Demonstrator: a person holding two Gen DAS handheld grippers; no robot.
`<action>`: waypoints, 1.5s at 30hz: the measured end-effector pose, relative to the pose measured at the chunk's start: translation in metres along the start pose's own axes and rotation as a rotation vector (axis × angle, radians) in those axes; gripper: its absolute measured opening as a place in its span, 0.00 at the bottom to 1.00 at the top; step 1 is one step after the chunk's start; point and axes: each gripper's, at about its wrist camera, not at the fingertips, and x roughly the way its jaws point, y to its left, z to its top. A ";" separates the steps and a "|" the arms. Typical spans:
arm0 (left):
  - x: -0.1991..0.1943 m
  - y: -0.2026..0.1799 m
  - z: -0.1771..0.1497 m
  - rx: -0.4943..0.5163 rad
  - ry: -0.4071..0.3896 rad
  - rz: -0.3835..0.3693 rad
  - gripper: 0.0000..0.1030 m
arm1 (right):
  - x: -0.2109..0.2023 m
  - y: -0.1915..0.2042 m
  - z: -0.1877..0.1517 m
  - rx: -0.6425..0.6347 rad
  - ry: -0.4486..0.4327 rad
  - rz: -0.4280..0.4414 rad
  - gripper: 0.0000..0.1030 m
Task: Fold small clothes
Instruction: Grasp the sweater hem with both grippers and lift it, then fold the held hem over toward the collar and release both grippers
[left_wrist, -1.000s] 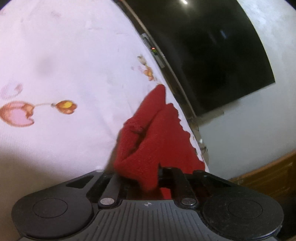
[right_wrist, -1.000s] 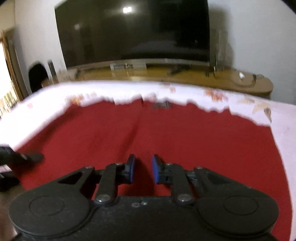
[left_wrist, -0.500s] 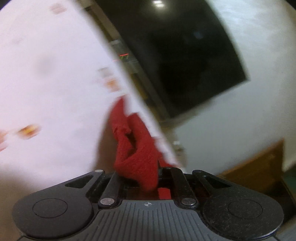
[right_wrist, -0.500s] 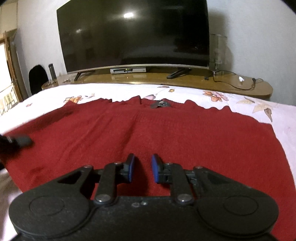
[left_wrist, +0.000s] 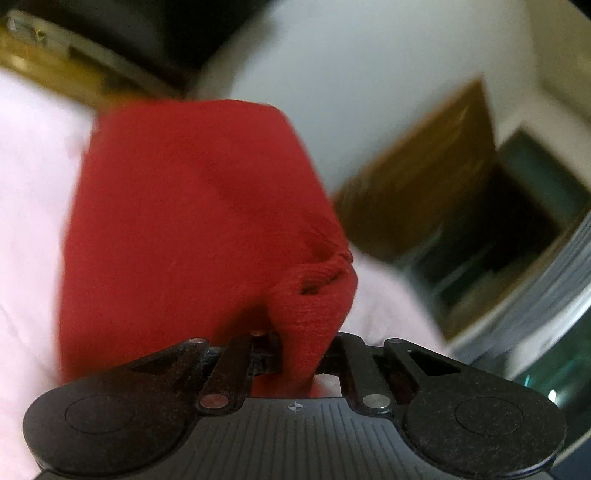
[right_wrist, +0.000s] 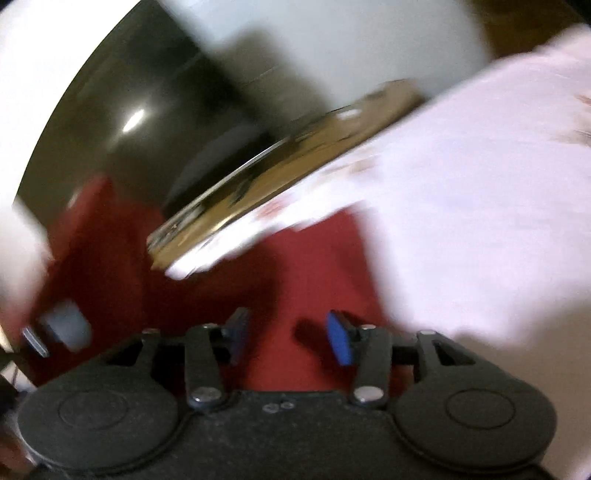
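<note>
Both cameras have swung hard since a second ago: the left wrist view, which looked across the bedsheet toward the television, now tilts toward a white wall, and the right claw's blue pads, nearly together before, stand wide apart.

Left wrist view: the left gripper is clamped on a bunched fold of the red sweater, the knit wadded between its black fingers and spilling over the near edge. From that pinch the garment spreads up and left as a broad red sheet over the pale pink bedsheet. Far left, a strip of wooden TV stand runs under a dark screen. To the right sit a brown wooden door and a dark opening, all smeared by motion blur.

Right wrist view: the right gripper hovers with its jaws apart and nothing between them, the blue pads framing red sweater cloth that lies just beyond. The bedsheet fills the right side, its flower print blurred. The TV stand cuts diagonally across the middle, with the black television behind it at far left. A blurred grey and black object sits at the near left edge; what it is cannot be told.
</note>
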 end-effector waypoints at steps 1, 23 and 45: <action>0.020 0.001 -0.011 0.023 0.075 0.031 0.09 | -0.013 -0.016 0.006 0.036 -0.012 -0.019 0.52; -0.064 0.071 0.013 -0.009 -0.071 0.382 0.72 | 0.000 -0.017 0.006 0.148 0.215 0.154 0.70; -0.015 0.044 0.020 0.037 -0.030 0.403 0.75 | -0.007 -0.029 -0.004 -0.005 0.151 0.095 0.13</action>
